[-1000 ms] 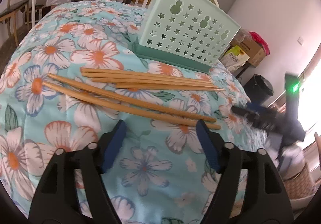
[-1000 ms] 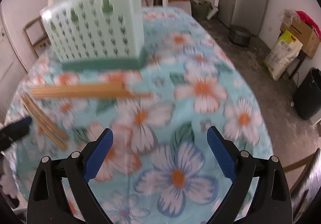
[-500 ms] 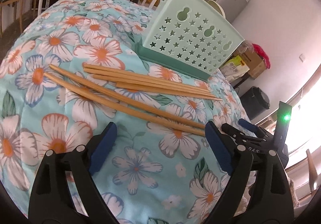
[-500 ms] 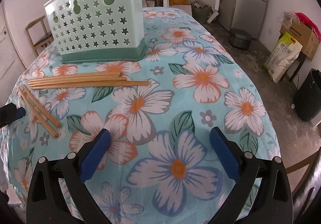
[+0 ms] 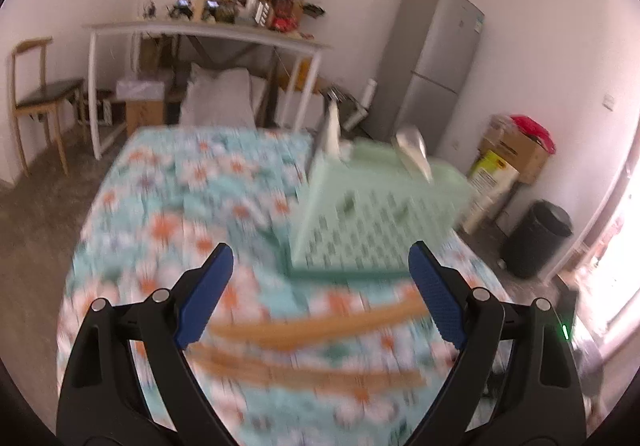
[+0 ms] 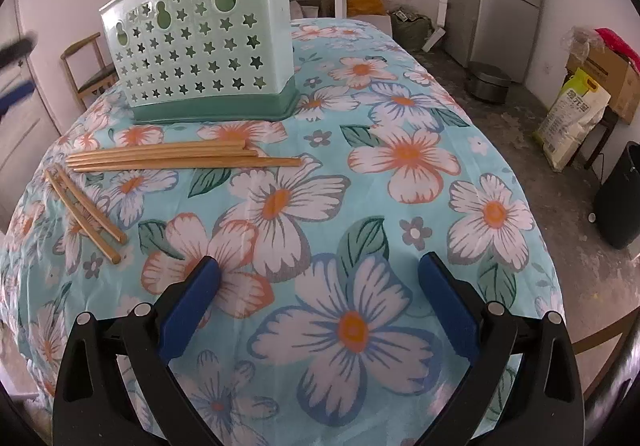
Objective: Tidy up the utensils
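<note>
Several wooden chopsticks [image 6: 176,157] lie side by side on the floral tablecloth [image 6: 400,206], just in front of a pale green utensil basket [image 6: 200,42] with star-shaped holes. Two more chopsticks [image 6: 86,210] lie crossed at the left. In the blurred left wrist view the chopsticks [image 5: 320,326] lie between the pads of my open, empty left gripper [image 5: 320,290], with the basket [image 5: 372,214] beyond. My right gripper [image 6: 320,306] is open and empty over the near part of the cloth, well apart from the chopsticks.
A white table [image 5: 208,34] with clutter, a wooden chair [image 5: 36,94] and a grey fridge [image 5: 436,62] stand behind. A black bin [image 5: 536,238], cardboard boxes [image 5: 516,150] and a sack [image 6: 572,118] stand on the floor at the right.
My left gripper has swung upward and toward the basket, blurring its view; more of the room shows. My right gripper has opened a little wider and has barely moved.
</note>
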{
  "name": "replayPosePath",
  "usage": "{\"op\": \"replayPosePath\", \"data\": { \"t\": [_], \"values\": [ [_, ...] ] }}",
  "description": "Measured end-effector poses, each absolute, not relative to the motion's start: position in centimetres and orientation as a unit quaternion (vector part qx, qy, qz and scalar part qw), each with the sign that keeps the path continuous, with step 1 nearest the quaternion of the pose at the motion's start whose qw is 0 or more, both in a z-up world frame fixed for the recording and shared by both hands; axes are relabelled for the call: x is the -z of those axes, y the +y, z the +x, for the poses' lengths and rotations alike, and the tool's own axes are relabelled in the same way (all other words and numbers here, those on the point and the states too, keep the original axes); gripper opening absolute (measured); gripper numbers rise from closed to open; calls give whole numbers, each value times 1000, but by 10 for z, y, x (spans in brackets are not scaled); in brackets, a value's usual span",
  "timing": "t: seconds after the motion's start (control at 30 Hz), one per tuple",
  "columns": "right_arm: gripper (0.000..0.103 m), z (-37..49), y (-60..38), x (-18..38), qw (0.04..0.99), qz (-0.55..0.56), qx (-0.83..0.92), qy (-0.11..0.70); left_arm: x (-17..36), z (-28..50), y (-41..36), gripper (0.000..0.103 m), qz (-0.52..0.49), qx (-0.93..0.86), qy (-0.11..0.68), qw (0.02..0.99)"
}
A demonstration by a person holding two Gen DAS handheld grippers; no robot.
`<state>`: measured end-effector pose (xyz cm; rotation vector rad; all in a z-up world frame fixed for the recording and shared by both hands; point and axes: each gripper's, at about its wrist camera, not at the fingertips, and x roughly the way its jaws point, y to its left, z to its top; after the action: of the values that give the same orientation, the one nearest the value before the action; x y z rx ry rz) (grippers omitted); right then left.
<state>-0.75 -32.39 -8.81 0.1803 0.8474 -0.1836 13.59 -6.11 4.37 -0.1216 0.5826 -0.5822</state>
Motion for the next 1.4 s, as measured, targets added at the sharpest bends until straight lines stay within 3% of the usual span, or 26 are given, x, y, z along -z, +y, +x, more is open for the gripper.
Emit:
{"op": "replayPosePath", "data": {
  "t": [0.2,0.47,0.6,1.03,1.4],
  "values": [
    [97,-7,-337,70,907,113,64,401,-60,179,-89,85,-47,255,258,931],
    [97,10,-340,-26,964,59,35,257,-59,200,-117,85,-12,251,245,937],
    [97,43,-332,-61,973,42,-4,225,-51,207,-123,85,1,243,246,938],
    [97,159,-293,-76,951,-2,-79,300,-41,219,-115,86,-45,276,259,925],
    [97,183,-300,-56,938,-18,-58,341,-36,227,-112,86,-61,284,264,920]
  ]
}}
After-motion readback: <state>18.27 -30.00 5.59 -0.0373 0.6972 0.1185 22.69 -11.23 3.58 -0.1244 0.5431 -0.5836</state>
